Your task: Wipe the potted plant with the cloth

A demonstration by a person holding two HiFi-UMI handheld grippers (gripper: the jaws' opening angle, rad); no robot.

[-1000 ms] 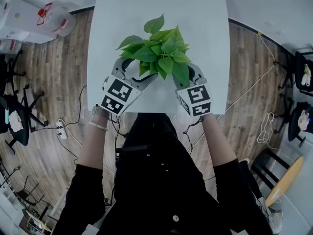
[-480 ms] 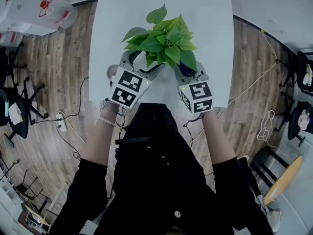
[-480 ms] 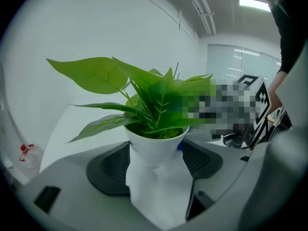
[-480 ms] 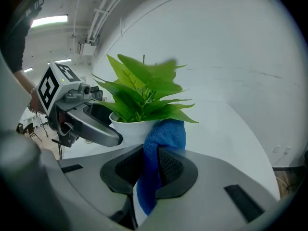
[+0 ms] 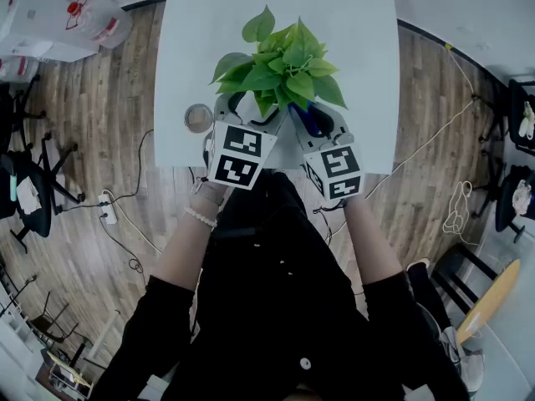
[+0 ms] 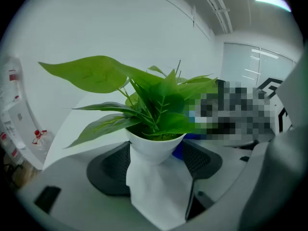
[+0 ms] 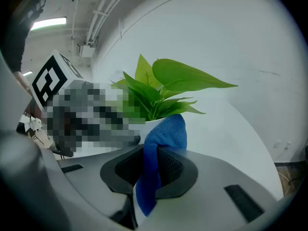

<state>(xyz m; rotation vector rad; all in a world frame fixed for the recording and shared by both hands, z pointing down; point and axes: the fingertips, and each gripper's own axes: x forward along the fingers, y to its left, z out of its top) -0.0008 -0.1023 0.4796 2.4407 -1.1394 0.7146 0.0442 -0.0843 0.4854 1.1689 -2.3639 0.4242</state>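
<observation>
The potted plant (image 5: 280,61) has broad green leaves and a white pot (image 6: 155,148), and is near the front of the white table (image 5: 351,23). My left gripper (image 5: 247,111) is shut on the pot, one dark jaw pressed against each of its sides (image 6: 156,170). My right gripper (image 5: 322,125) is shut on a blue cloth (image 5: 308,120). In the right gripper view the cloth (image 7: 166,134) sticks up from between the jaws of the right gripper (image 7: 151,170), and its top lies against the pot under the leaves (image 7: 163,88). Leaves hide most of the pot from above.
A small round grey disc (image 5: 199,118) lies on the table just left of the left gripper. The table's front edge runs right under both grippers. Wooden floor with cables (image 5: 117,224) and chairs (image 5: 25,182) surrounds the table.
Both grippers and the plant have shifted a little right and farther up the table. The left gripper has swung in toward the middle, uncovering the round disc.
</observation>
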